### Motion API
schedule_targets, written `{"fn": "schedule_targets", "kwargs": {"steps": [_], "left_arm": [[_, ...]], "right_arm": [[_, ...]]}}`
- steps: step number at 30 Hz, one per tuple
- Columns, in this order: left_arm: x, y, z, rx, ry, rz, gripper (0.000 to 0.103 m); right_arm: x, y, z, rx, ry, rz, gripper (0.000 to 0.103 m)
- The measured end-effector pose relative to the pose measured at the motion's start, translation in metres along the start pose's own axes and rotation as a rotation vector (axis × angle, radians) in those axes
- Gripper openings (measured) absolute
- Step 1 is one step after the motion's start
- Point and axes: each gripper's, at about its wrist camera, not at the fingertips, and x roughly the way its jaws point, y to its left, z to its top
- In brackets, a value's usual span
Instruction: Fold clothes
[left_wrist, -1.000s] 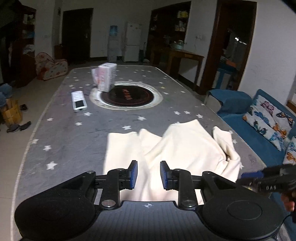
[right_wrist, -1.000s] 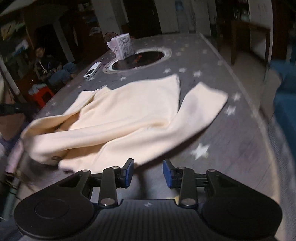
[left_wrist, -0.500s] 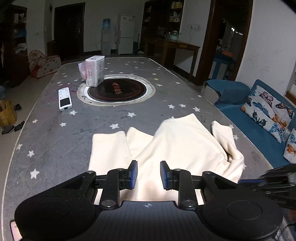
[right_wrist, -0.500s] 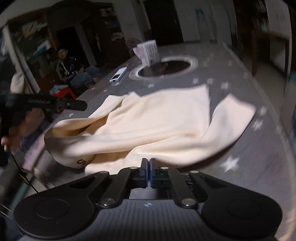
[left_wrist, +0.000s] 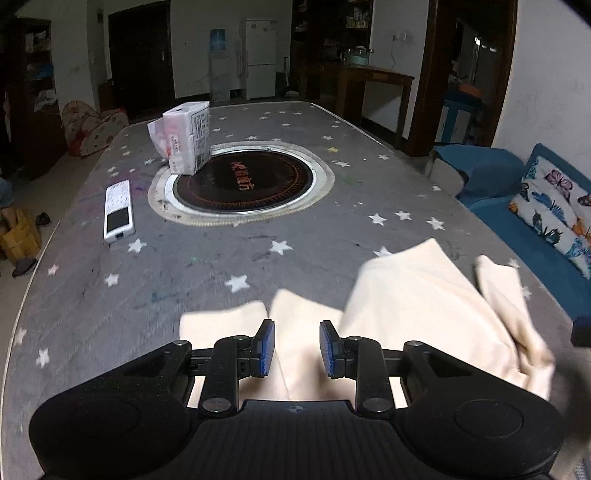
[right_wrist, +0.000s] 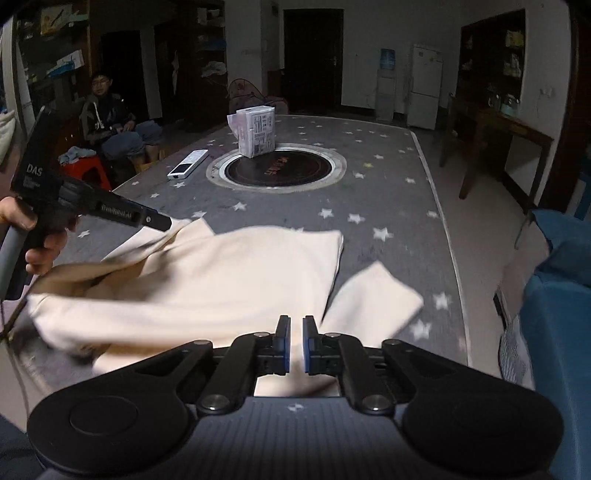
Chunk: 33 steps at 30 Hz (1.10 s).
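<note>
A cream garment (left_wrist: 413, 306) lies rumpled on the near end of a grey star-patterned table (left_wrist: 221, 266). It also shows in the right wrist view (right_wrist: 229, 284), with one sleeve (right_wrist: 373, 306) spread to the right. My left gripper (left_wrist: 297, 347) is open, its blue pads over the garment's near edge. In the right wrist view the left gripper's fingertips (right_wrist: 155, 221) reach the garment's left corner. My right gripper (right_wrist: 295, 343) has its pads close together with cream cloth between them; a narrow gap still shows.
A round black hotplate (left_wrist: 243, 181) is set into the table's middle. A white tissue pack (left_wrist: 184, 144) stands at its rim and a white remote (left_wrist: 118, 210) lies to the left. A blue sofa (left_wrist: 528, 221) runs along the right. A seated person (right_wrist: 110, 122) is at the far left.
The left gripper has moved forward and lower over the garment, still open. The right gripper shut half a second ago and now holds cloth, with the garment shifted and its near edge lifted.
</note>
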Motion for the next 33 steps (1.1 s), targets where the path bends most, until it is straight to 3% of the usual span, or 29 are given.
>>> {"fn": "schedule_targets", "kwargs": {"steps": [6, 10, 13, 16, 19, 25, 27, 28, 30, 33], "left_arm": [[0.027, 0.002, 0.009, 0.047, 0.018, -0.034, 0.031], [0.045, 0.003, 0.012, 0.066, 0.045, -0.011, 0.038], [0.057, 0.008, 0.011, 0.055, 0.072, -0.012, 0.038], [0.064, 0.009, 0.008, 0.072, 0.081, -0.020, 0.034], [0.064, 0.009, 0.009, 0.099, 0.070, -0.029, 0.016], [0.059, 0.018, 0.014, 0.081, 0.029, -0.006, 0.005], [0.056, 0.025, 0.021, 0.056, 0.004, 0.010, 0.005], [0.055, 0.030, 0.025, 0.041, -0.009, 0.019, 0.005], [0.055, 0.040, 0.032, 0.015, -0.032, 0.041, 0.005], [0.059, 0.056, 0.043, -0.035, -0.049, 0.081, 0.005]], "right_arm": [[0.049, -0.012, 0.039, 0.000, 0.031, 0.033, 0.020], [0.080, -0.020, 0.056, 0.007, 0.044, 0.022, 0.030], [0.103, -0.029, 0.064, 0.034, 0.059, 0.025, 0.030], [0.127, -0.037, 0.072, 0.063, 0.083, 0.021, 0.030], [0.148, -0.046, 0.076, 0.089, 0.107, 0.012, 0.030], [0.181, -0.057, 0.080, 0.136, 0.154, 0.025, 0.030], [0.186, -0.055, 0.082, 0.122, 0.161, 0.030, 0.028], [0.189, -0.054, 0.083, 0.107, 0.158, 0.028, 0.017], [0.194, -0.052, 0.088, 0.080, 0.148, 0.015, 0.008], [0.200, -0.048, 0.098, 0.035, 0.113, -0.015, 0.005]]}}
